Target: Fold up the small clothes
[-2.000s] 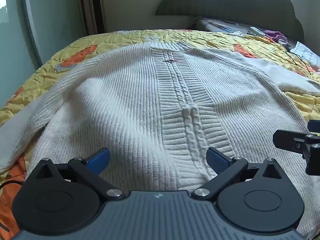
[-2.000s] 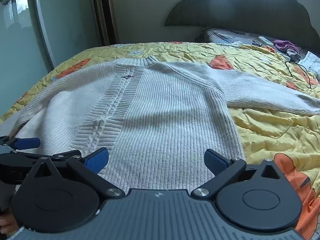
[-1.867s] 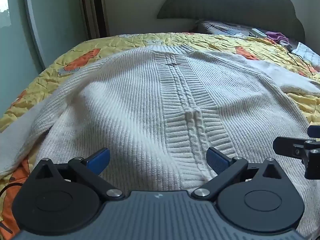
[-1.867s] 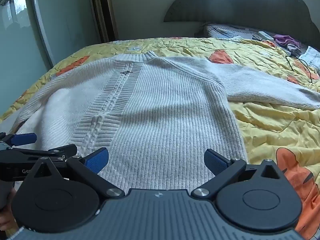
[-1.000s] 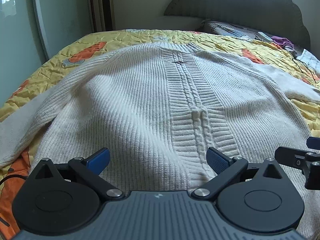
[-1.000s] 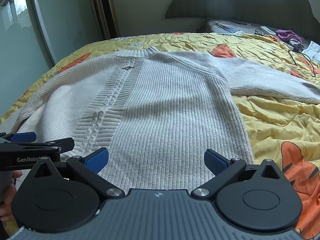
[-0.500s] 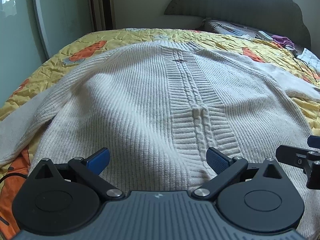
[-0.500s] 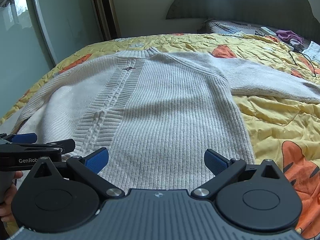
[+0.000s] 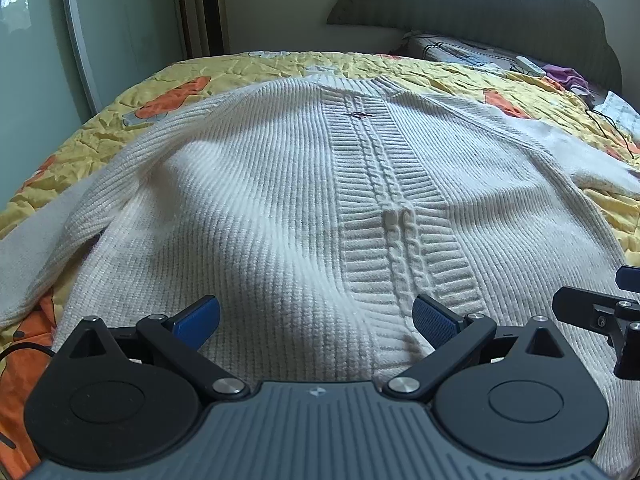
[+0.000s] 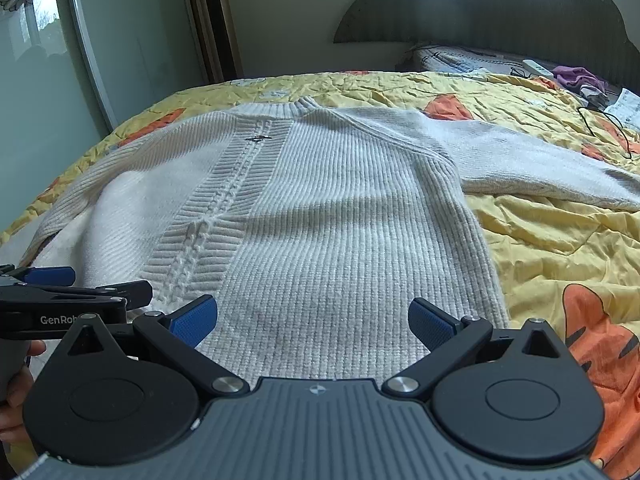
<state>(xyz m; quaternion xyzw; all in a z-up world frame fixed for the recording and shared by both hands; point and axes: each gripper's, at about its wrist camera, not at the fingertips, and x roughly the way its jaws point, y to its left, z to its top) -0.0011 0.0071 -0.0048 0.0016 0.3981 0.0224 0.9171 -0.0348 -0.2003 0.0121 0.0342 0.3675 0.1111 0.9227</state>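
A cream knitted sweater [image 9: 280, 208] lies spread flat on the bed, collar at the far end, a cable-knit band down its middle. It also shows in the right wrist view [image 10: 340, 220], with its right sleeve [image 10: 540, 164] stretched out to the right. My left gripper [image 9: 316, 316] is open and empty, just above the sweater's near hem, left of the cable band. My right gripper [image 10: 312, 320] is open and empty over the hem's right half. Each gripper shows at the edge of the other's view.
The bed has a yellow quilt [image 10: 560, 240] with orange tiger prints. A dark headboard [image 10: 500, 12] stands at the far end, with a pillow, a purple cloth [image 10: 578, 76], a black cable [image 10: 600, 120] and papers at the far right. A glass sliding door [image 10: 40, 80] is on the left.
Both grippers have shifted only slightly over the near hem. The sweater lies as before and both pairs of jaws stay open.
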